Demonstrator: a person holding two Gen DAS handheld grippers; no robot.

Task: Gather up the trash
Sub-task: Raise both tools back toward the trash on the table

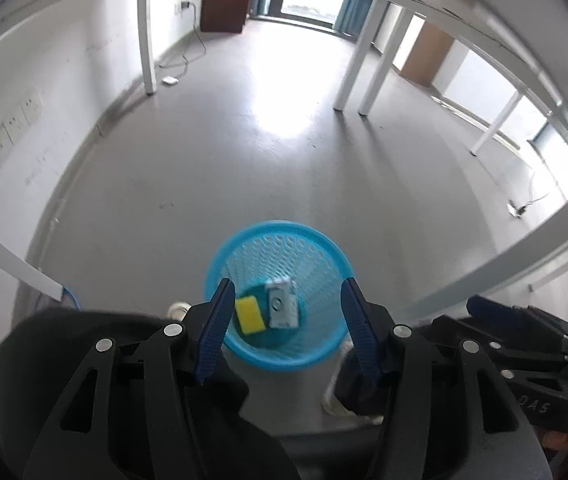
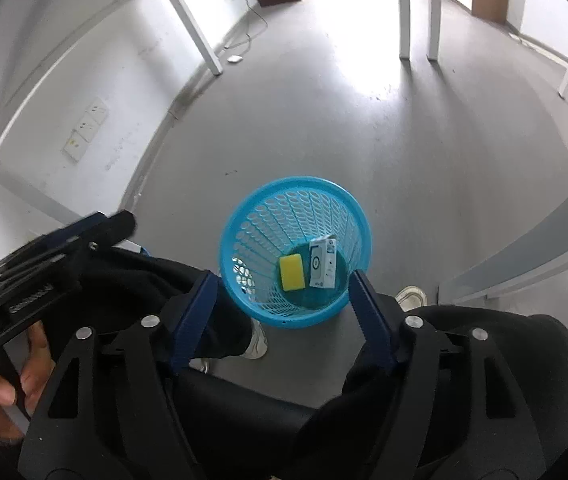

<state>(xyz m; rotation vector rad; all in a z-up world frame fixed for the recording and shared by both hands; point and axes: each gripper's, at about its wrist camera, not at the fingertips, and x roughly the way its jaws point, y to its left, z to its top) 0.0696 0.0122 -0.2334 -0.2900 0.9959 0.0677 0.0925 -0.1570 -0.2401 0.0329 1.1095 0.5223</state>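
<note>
The grey floor [image 2: 423, 168] spreads wide around the blue mesh basket [image 2: 244, 220], my landmark for everything here, and white counter legs [image 2: 403, 20] stand well beyond the basket toward the far windows. The basket stands upright on the floor just ahead of my knees and white shoe [image 2: 258, 342]. Inside it, on the bottom, lie a white printed carton [image 2: 323, 263] and, just beside it, a yellow sponge [image 2: 291, 273]; both pieces of trash are already collected. I judge the sponge soft, light and squashy, easy to pinch across its short sides, while the carton looks light and stiff but crushable, best taken across its narrow faces. The basket itself seems light, springy plastic, and its rolled rim is where I would take hold. My left tool [image 1: 282, 332] hovers above the basket, pointing steeply down into it, its blue fingers [image 1: 214, 332] spread wide with nothing between them. My right tool [image 2: 284, 320] hangs likewise over the basket's near rim, fingers [image 2: 371, 320] spread and empty.
</note>
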